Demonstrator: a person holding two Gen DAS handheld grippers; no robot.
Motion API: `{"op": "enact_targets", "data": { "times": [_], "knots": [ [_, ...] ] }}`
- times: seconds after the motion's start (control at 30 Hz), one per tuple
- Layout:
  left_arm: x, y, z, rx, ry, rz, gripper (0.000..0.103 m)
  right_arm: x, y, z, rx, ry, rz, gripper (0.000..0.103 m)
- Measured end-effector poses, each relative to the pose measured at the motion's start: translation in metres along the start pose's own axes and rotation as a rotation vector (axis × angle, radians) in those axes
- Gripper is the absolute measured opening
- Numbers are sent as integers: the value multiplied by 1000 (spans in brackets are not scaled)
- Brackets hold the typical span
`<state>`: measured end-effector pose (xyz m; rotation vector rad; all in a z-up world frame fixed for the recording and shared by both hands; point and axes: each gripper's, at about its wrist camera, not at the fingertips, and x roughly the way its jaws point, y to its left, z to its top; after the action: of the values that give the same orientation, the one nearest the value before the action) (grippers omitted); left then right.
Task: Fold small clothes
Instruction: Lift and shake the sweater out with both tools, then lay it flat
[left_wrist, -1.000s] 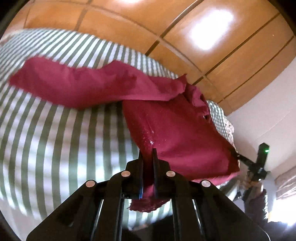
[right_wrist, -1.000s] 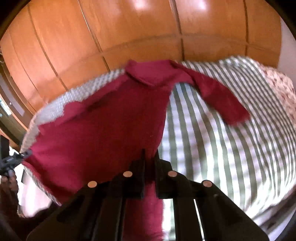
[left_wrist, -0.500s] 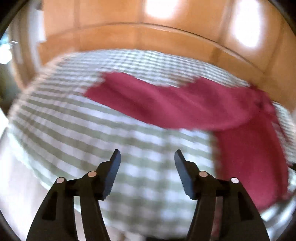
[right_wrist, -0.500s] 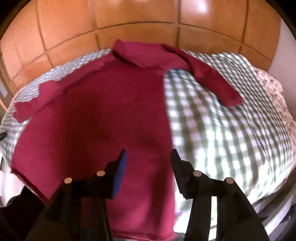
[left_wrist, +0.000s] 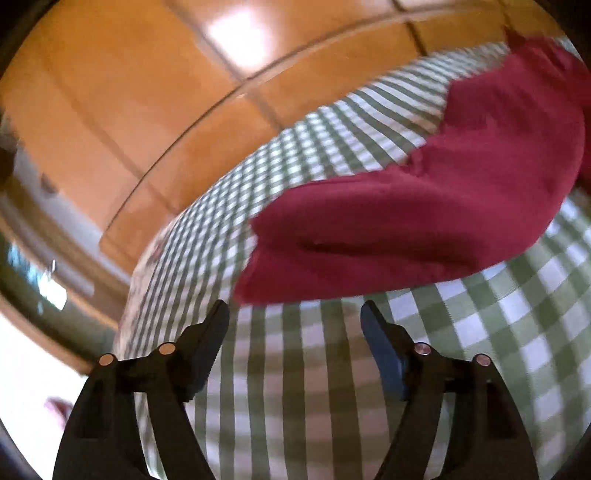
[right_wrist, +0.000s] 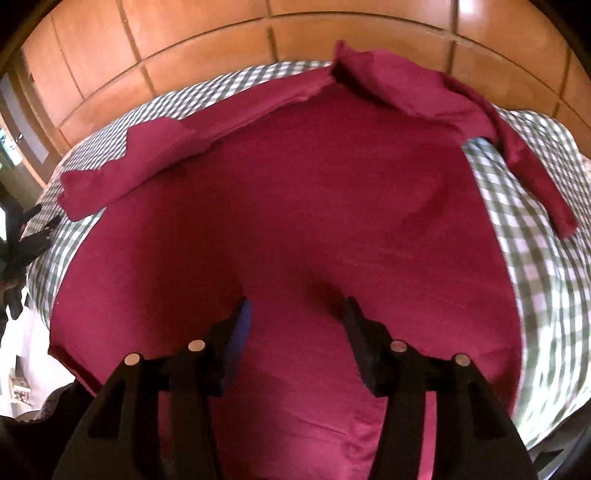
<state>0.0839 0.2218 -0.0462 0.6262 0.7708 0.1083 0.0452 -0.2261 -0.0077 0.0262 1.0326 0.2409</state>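
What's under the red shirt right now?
The red shirt lies spread on a green-and-white checked cover, which shows around both sleeves. Whatever sits beneath the shirt's body is hidden by the fabric.

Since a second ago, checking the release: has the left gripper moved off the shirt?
Yes. The left gripper, jaws just opened and empty, has left the shirt's hem for the checked bedspread beside the sleeve.

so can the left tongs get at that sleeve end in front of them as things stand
Probably yes. The left tongs have just been opening and stand wide with nothing between them, and the cuff end of the red sleeve lies flat on the checked bedcover just ahead, with nothing lying between.
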Motion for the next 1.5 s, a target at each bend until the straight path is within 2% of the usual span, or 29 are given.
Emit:
{"op": "enact_targets", "data": {
  "times": [0.07,0.13,0.2,0.23,0.27,0.3,0.33,0.4,0.43,0.6,0.67,0.8,0.87,0.9,0.97,1.07,1.17,1.27,1.3,1.33,1.4,1.43,1.47,1.5],
  "knots": [
    [10,-2,5,44,-23,-5,73,4,8,6,-14,7,6,52],
    [18,4,10,36,-25,-34,72,10,13,12,-23,13,14,52],
    [25,10,14,2,1,-110,49,17,15,20,-21,16,25,52],
    [30,11,16,-12,20,-157,22,21,17,25,-22,13,29,52],
    [31,12,17,-31,39,-194,7,26,18,31,-26,10,28,53],
    [30,15,19,-55,52,-199,4,30,20,38,-30,4,26,53],
    [28,18,20,-88,60,-217,4,34,21,44,-34,-3,28,52],
    [11,41,22,-233,47,-318,4,41,22,56,-53,-13,27,51],
    [4,49,22,-277,34,-344,3,45,23,62,-67,-16,24,50],
    [-52,115,27,-557,-88,-467,3,72,33,94,-124,-23,30,49],
    [-71,142,30,-654,-140,-494,3,80,40,108,-144,-30,37,49],
    [-83,174,43,-767,-168,-522,3,97,56,140,-179,-55,41,49],
    [-77,186,54,-817,-138,-548,3,108,62,164,-187,-74,31,49],
    [-69,191,63,-844,-110,-556,3,113,64,177,-180,-83,18,45],
    [-56,198,72,-875,-67,-565,3,126,62,208,-130,-95,3,43],
    [-22,211,90,-934,25,-541,3,140,58,245,-51,-111,-13,43],
    [26,224,100,-1011,166,-493,3,148,54,266,9,-140,-42,45],
    [69,234,89,-1132,298,-510,3,151,48,272,57,-144,-29,47],
    [84,239,81,-1183,340,-495,3,150,47,270,56,-142,-20,50],
    [90,241,77,-1185,355,-450,3,149,47,266,51,-140,-12,53],
    [99,249,64,-1196,373,-344,3,146,51,251,19,-134,1,54],
    [104,252,55,-1229,382,-359,15,143,52,246,4,-136,7,54],
    [108,255,43,-1268,398,-364,43,136,57,234,-19,-145,16,55],
    [106,257,29,-1301,399,-309,54,129,60,224,-30,-152,33,58]
  ]
}}
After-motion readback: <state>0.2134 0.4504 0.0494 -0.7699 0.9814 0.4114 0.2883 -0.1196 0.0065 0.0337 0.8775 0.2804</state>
